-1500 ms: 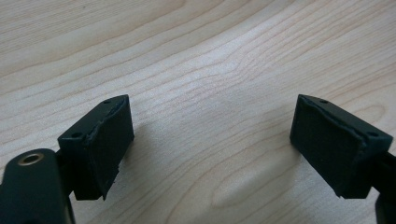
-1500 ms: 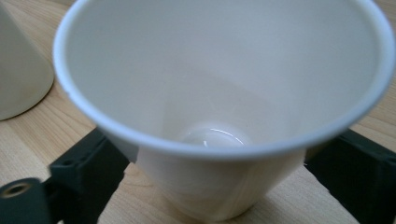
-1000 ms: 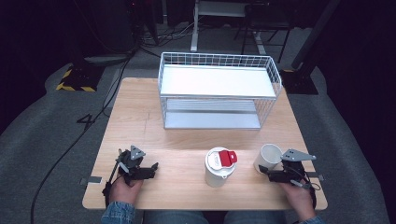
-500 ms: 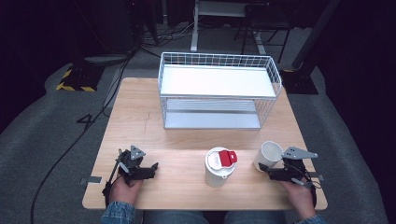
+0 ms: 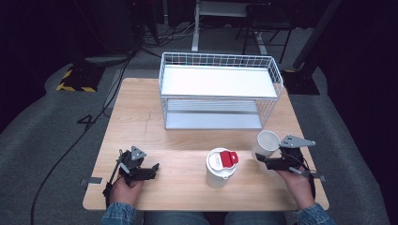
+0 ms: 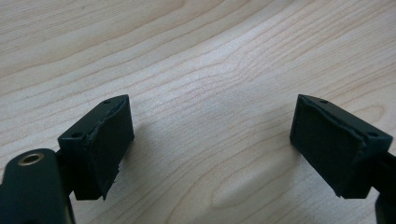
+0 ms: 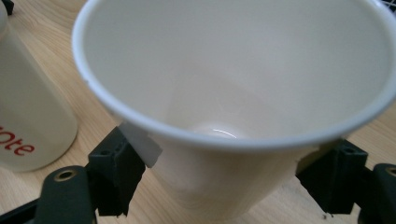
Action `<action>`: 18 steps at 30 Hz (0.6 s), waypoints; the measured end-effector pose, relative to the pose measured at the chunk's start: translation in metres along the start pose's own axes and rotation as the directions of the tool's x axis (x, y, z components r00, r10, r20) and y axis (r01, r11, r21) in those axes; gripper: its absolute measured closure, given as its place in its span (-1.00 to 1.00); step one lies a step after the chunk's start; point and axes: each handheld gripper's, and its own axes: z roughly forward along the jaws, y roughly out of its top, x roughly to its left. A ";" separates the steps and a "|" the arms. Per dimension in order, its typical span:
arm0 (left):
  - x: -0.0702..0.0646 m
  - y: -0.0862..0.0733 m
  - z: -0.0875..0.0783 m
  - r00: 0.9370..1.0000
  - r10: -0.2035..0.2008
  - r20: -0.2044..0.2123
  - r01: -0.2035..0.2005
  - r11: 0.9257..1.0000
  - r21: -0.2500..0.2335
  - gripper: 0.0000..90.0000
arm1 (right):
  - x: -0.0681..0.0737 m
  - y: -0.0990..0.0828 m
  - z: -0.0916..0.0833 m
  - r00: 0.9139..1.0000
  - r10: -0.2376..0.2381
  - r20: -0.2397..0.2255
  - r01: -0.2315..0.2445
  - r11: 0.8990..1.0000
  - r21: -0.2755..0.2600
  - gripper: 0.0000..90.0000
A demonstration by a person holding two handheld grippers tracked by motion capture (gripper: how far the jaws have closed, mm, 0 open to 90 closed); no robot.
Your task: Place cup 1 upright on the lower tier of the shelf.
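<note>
Two grippers are at work on the worktop [image 5: 187,131], and the scene is best read from left to right. At the near left, the left gripper [image 5: 141,169] is rested low over bare wood, its fingers [image 6: 109,140] spread wide with nothing between them; it can be left parked there, well apart from everything else. Near the middle, a white jar [image 5: 219,167] with a red-flapped lid is stood upright. Just to its right, the paper cup [image 5: 266,144] is found at the near right of the worktop, in front of the wire rack [image 5: 220,91]. The right gripper [image 5: 267,161] is brought up around the cup's lower wall, with one finger [image 7: 114,172] at each side; the fingers appear to be closing on the cup, though from these views it cannot be told whether firm contact has been made. For the grasp to be done well, the cup should be kept centred between the fingers, the squeeze should be made gently so that the thin wall is not crushed, and the grip should be placed low enough that the cup is not tipped. The jar should be given a wide berth.
</note>
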 end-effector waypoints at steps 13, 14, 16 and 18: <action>-0.002 -0.001 -0.001 1.000 -0.006 -0.005 0.006 1.000 0.002 -0.69 | -0.003 0.037 0.026 0.999 -0.026 -0.021 0.026 1.000 -0.010 -0.48; -0.002 -0.001 -0.001 1.000 -0.007 -0.004 0.007 1.000 0.002 -0.69 | -0.004 0.039 0.028 0.999 -0.025 -0.026 0.024 1.000 -0.014 -0.48; -0.002 -0.001 -0.001 1.000 -0.005 -0.002 0.005 1.000 0.003 -0.69 | -0.004 0.045 0.036 0.999 -0.028 -0.034 0.027 0.999 -0.017 -0.48; -0.002 -0.001 -0.001 1.000 -0.005 -0.002 0.005 1.000 0.003 -0.69 | -0.004 0.048 0.039 0.999 -0.029 -0.037 0.028 0.999 -0.014 -0.48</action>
